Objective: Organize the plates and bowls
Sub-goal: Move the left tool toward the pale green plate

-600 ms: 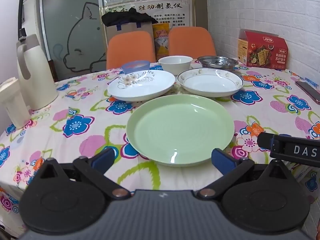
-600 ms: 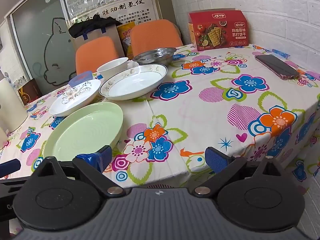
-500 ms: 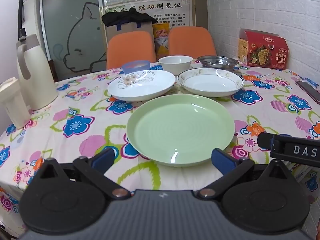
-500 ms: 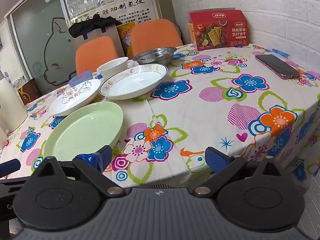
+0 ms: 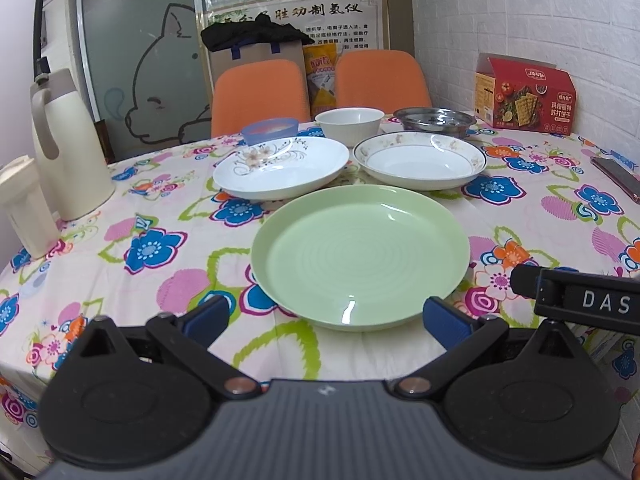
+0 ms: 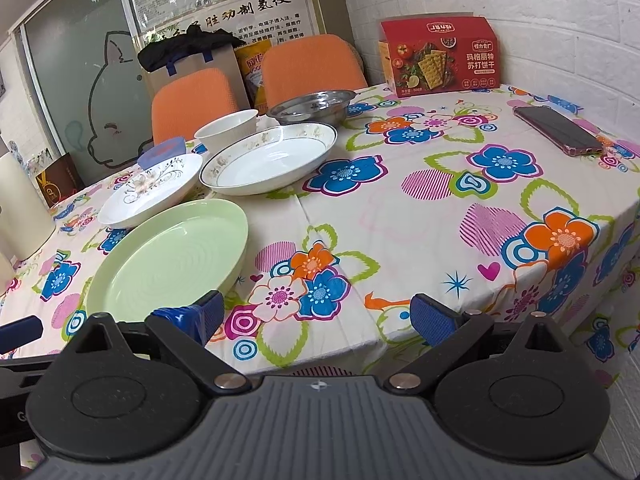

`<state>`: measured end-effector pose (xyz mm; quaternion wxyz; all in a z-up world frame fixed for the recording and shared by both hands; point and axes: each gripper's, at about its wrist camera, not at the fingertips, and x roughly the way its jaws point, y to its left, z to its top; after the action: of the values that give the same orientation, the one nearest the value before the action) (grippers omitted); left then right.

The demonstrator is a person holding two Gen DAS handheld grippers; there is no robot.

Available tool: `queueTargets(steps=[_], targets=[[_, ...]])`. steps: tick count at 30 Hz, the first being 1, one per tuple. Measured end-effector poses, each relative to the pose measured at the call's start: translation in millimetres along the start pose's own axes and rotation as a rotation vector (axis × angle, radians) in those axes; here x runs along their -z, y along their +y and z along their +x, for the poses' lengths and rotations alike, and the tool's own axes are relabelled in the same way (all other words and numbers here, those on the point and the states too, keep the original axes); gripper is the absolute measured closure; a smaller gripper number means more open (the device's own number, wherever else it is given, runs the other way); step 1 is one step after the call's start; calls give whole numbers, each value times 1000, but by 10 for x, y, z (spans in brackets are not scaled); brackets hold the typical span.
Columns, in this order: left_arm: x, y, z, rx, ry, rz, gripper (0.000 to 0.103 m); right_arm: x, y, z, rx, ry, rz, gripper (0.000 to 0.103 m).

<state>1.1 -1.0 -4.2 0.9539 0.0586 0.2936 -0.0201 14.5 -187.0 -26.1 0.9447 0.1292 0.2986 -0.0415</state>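
A pale green plate [image 5: 360, 256] [image 6: 168, 256] lies nearest on the flowered tablecloth. Behind it sit a white plate with a floral print [image 5: 280, 168] [image 6: 152, 190] and a gold-rimmed deep plate [image 5: 420, 160] [image 6: 272, 158]. Further back stand a white bowl [image 5: 349, 121] [image 6: 227, 126], a steel bowl [image 5: 434, 120] [image 6: 312, 105] and a blue plastic bowl [image 5: 270, 130] [image 6: 162, 152]. My left gripper [image 5: 326, 320] is open just short of the green plate's near rim, holding nothing. Open and empty too, my right gripper [image 6: 316, 314] hovers at the table's front edge, to the right of the green plate.
A cream thermos jug [image 5: 68, 148] and a small cream container [image 5: 24, 208] stand at the left. A red cracker box [image 6: 440, 56] and a phone [image 6: 558, 130] lie at the right. Two orange chairs [image 5: 260, 92] stand behind the table. The right gripper's body [image 5: 580, 300] shows in the left view.
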Motion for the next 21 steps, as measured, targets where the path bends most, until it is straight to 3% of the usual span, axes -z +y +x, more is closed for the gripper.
queueTargets(steps=[21], targets=[[7,48,49,1,12,-1,0,-3,39,58,1,21,3,16]])
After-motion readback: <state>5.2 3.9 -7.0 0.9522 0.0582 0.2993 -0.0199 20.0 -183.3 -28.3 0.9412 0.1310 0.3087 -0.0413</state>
